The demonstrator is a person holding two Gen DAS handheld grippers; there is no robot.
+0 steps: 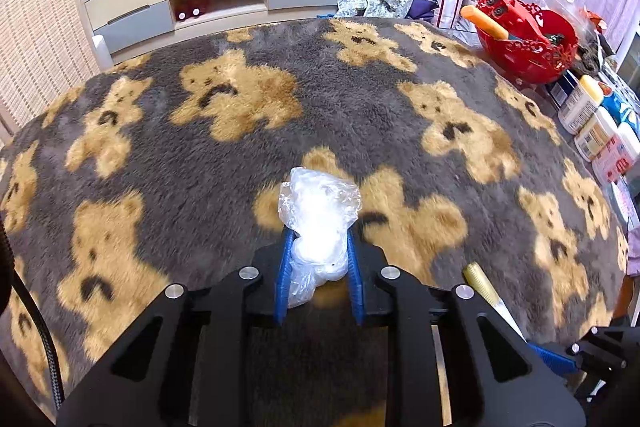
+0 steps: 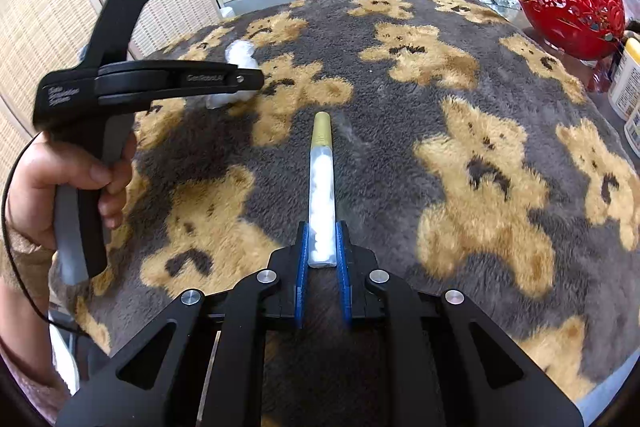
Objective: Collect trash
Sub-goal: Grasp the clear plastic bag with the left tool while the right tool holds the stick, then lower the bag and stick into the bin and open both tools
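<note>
Lettering on the left gripper body reads roughly "GenRobot.AI"; a second label nearer its handle is too blurred to read. It is clenched on a crumpled clear plastic bag, whitish inside, held just above the teddy-bear plush blanket. The right gripper clamps a clear tube of white cotton balls with a gold cap, its base between the blue pads. Bottle labels at the edge are illegible.

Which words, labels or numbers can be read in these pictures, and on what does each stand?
"GenRobot.AI": on the side of the left gripper, slightly blurred.
White lettering on the gripper's rear block: too blurred to read.
Labels on the bottles beside the blanket: too small to read.
</note>
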